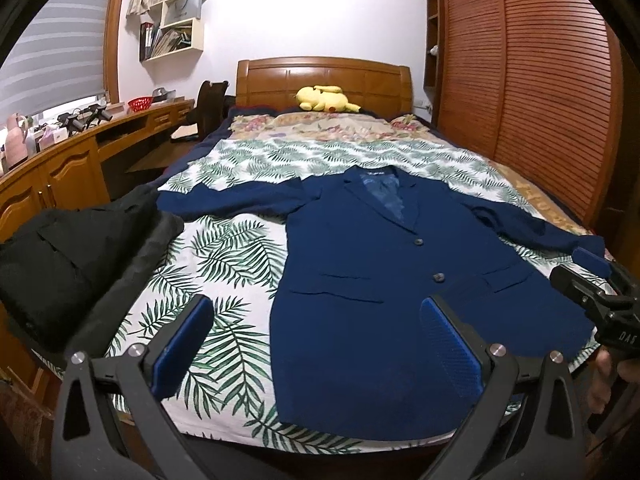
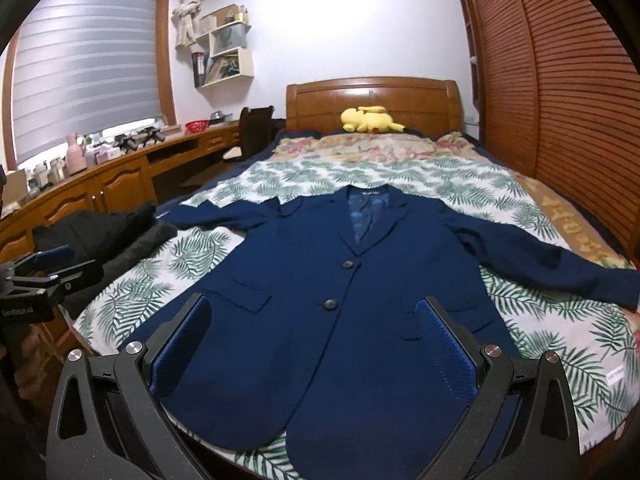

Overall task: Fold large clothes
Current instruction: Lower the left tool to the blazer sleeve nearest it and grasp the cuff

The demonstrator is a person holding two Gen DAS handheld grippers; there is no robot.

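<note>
Two wrist views of the bed before the first fold. We found the navy-blue woven suit jacket point(image 2: 320, 280) laid face up and buttoned on the white leaf-printed bedsheet point(image 1: 224, 248), collar toward the wooden headboard point(image 1: 324, 80) at 12 o'clock, hem at 6 o'clock at the foot edge of the bed. Its sleeves were spread, one toward 9 o'clock and one toward 3 o'clock. A dark grey-black crumpled garment point(image 1: 80, 256) lay at 9 o'clock on the bed's edge, near the jacket's sleeve end. A yellow plush toy point(image 2: 370, 120) rested by the headboard, well apart from the work.

We held both tools above the hem. The left gripper point(image 1: 316, 344) had its jaws spread wide and gripped nothing; the right gripper point(image 2: 312, 344) likewise stood wide apart and empty. Neither touched the cloth, as far as we could tell.

We judged the step in hand to be the first fold, with nothing yet folded. To do it well, we would take each sleeve near its cuff, pinch a single layer together with its lining, and carry it inward across the chest so that it lies flat and parallel to the side seam. We would lift low, so that the body does not drag on the sheet, and smooth any wrinkles around the pocket flaps before bringing hem to collar.
</note>
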